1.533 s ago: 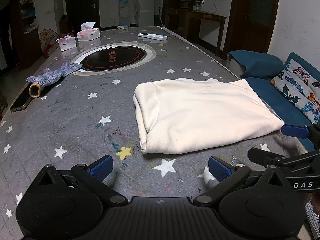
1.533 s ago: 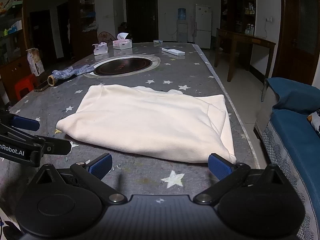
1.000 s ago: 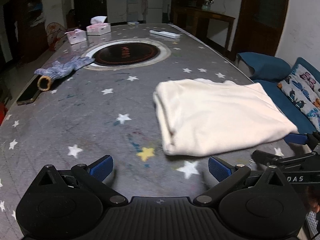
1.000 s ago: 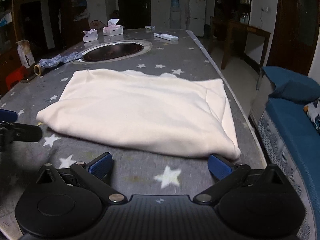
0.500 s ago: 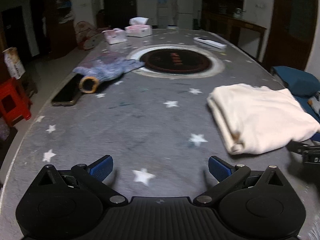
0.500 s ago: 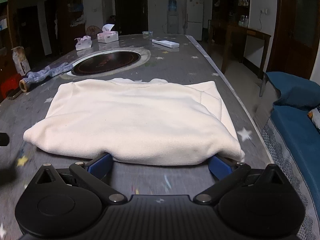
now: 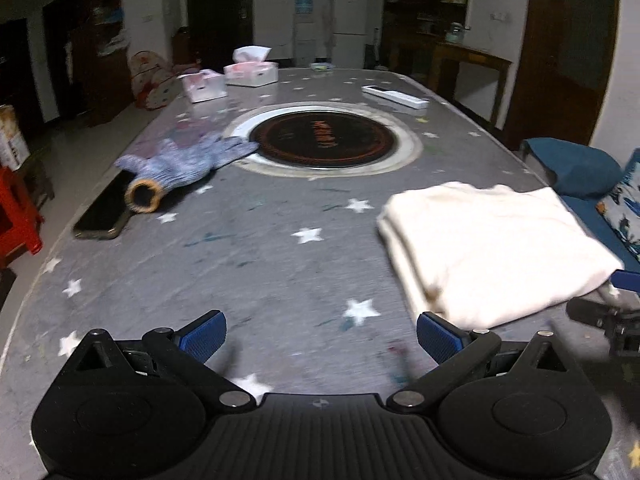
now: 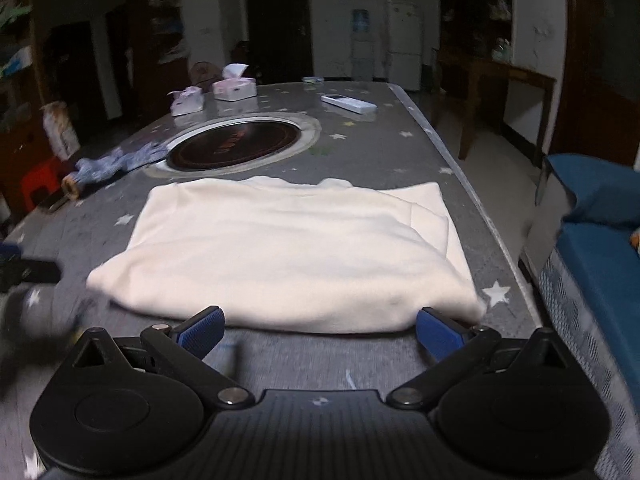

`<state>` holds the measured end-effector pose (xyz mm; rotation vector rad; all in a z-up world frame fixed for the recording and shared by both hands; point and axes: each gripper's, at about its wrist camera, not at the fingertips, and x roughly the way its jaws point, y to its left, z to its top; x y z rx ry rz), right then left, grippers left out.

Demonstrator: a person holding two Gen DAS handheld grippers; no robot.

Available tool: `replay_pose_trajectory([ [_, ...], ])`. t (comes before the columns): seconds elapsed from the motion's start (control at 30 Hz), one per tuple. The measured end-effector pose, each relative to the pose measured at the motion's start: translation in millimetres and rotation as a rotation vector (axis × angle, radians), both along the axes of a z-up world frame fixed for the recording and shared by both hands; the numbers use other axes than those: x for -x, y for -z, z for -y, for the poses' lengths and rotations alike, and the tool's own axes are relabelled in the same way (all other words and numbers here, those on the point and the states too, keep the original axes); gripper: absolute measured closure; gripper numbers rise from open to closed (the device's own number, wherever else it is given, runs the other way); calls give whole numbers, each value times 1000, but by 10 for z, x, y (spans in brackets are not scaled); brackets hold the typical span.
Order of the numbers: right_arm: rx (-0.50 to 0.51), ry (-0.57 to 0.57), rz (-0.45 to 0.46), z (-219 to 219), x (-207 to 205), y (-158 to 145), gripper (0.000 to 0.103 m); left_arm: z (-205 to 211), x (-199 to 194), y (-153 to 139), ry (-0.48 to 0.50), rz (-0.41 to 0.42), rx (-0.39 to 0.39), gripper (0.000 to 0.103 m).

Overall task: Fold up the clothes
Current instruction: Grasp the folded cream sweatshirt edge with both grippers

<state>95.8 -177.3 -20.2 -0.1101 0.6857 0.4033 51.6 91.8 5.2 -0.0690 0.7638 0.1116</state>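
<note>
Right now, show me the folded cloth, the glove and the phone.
folded cloth (image 8: 288, 252), right wrist view, middle of its top layer
glove (image 7: 180, 164), left wrist view, its palm
phone (image 7: 102, 210), left wrist view, its dark screen

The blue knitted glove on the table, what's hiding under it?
A dark flat phone pokes out from under the blue knitted glove's tan cuff. The phone's far end is covered.

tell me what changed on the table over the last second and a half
The left hand-held gripper swung away to its left: the cream garment slid from the middle of its view to the right edge. The right hand-held gripper moved up to the garment's near edge, open fingers straddling it. Neither took hold of anything. The garment stayed folded flat, and the glove, phone and tissue boxes stayed put.
</note>
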Motion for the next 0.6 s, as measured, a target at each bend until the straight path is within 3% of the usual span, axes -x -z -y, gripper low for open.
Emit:
replay_pose_trajectory([
  [0.2, 13, -77, 35, 22, -50, -235, 0, 187, -218, -82, 73, 0, 18, 0],
  [0.37, 8, -127, 32, 2, -364, -355, 1, 277, -509, -159, 106, -10, 26, 0],
  [0.6, 10, -145, -30, -7, -908, -275, 14, 350, -945, -123, 167, -11, -12, 1],
])
